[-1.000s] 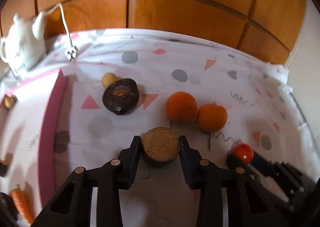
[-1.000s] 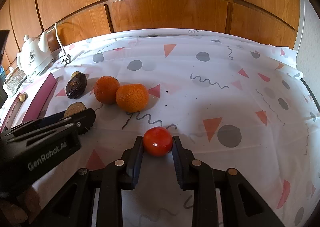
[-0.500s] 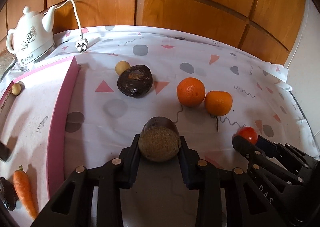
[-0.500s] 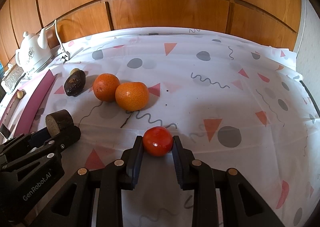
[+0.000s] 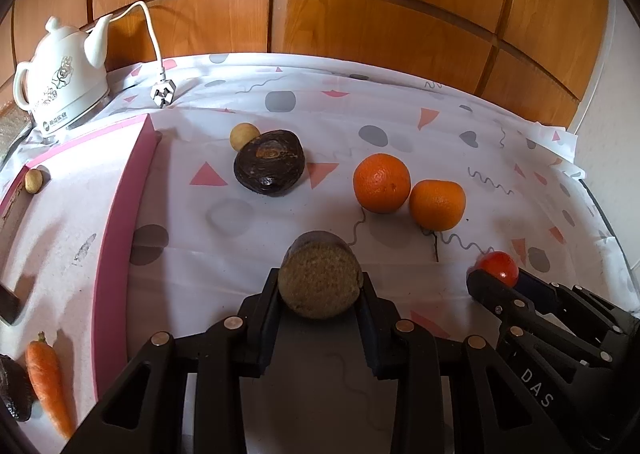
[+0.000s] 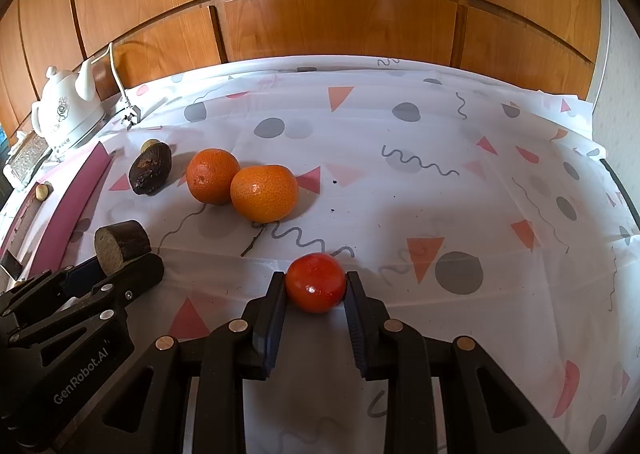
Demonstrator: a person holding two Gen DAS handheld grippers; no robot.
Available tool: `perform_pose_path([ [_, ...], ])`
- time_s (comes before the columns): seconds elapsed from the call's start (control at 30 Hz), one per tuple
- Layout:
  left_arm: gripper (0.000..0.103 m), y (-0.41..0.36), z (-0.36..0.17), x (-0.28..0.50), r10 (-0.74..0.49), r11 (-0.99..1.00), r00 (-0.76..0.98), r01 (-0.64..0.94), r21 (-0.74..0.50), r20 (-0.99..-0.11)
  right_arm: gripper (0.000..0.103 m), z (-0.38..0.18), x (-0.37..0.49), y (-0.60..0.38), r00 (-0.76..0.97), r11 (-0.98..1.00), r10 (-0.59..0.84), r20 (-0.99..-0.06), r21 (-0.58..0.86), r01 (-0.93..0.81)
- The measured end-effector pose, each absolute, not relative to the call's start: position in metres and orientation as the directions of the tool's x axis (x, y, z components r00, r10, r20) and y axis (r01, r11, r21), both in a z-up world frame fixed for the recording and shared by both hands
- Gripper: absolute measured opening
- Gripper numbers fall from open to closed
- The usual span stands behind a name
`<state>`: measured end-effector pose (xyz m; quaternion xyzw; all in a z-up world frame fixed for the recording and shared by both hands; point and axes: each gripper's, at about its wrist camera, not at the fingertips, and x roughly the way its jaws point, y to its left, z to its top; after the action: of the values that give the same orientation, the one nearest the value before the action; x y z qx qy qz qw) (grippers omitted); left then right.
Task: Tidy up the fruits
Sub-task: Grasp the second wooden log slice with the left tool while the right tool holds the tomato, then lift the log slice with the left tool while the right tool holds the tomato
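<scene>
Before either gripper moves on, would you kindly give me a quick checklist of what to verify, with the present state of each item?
1. Left gripper shut on the brown cut fruit: ok.
2. Right gripper shut on the tomato: ok.
3. Brown fruit lifted off the cloth: ok in the right view.
4. Tomato lifted: cannot tell.
5. Grippers apart from each other: ok.
6. Free space on the pink board beside the carrot: ok.
</scene>
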<state>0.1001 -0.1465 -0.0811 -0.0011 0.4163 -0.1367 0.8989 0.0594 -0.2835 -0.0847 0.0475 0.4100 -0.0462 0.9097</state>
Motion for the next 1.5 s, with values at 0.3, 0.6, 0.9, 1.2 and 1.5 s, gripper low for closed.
perform_pose_path([
  [0.3, 0.029, -0.143, -0.079, 0.100, -0.249, 0.964, 0.613, 0.235, -0.127, -0.750, 0.029, -0.084, 0.059, -0.284, 0.661, 0.991, -0.046, -0.749, 0.047, 0.122],
  [0.6, 0.027, -0.132, -0.072, 0.087, -0.272, 0.957, 0.591, 0.251, -0.148, -0.759, 0.029, -0.084, 0.060, -0.282, 0.660, 0.992, -0.054, -0.749, 0.034, 0.121],
  [0.9, 0.011, -0.124, -0.055, 0.064, -0.290, 0.948, 0.614, 0.289, -0.133, -0.734, 0.029, -0.082, 0.061, -0.279, 0.651, 0.993, -0.068, -0.756, 0.011, 0.117],
  [1.2, 0.015, -0.107, -0.061, 0.062, -0.346, 0.935, 0.574, 0.277, -0.222, -0.743, 0.029, -0.083, 0.061, -0.278, 0.650, 0.993, -0.075, -0.756, 0.000, 0.114],
  [1.5, 0.045, -0.127, -0.058, 0.080, -0.324, 0.938, 0.578, 0.299, -0.176, -0.749, 0.029, -0.083, 0.059, -0.282, 0.659, 0.993, -0.050, -0.750, 0.034, 0.113],
])
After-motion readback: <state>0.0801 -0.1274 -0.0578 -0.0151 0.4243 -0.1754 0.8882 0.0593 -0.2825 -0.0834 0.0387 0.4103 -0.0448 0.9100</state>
